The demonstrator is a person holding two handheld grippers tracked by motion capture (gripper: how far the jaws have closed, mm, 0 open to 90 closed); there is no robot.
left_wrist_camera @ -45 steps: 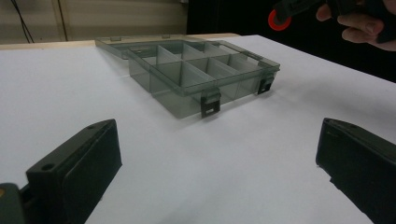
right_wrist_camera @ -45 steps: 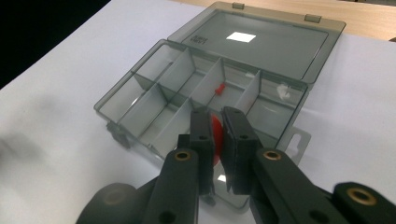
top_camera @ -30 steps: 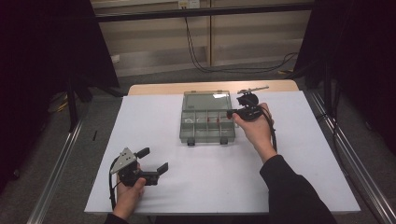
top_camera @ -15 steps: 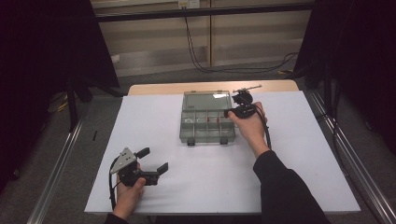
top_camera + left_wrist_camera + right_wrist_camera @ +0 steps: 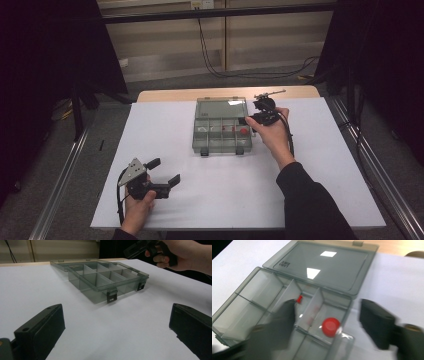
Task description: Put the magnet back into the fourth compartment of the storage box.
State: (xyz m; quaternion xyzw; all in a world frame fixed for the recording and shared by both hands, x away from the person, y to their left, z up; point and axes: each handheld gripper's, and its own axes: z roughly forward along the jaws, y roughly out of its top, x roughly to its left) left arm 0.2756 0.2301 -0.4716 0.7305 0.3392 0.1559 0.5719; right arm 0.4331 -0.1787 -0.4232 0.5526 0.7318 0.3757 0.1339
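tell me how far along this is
Done: the box lies open, lid flat behind it, with a red cap and a small red piece in its compartments. In hand: the right gripper hovers open over the box's right end, holding nothing. The left gripper rests open near the table's front. Left: whichever piece it is after is not yet gripped.
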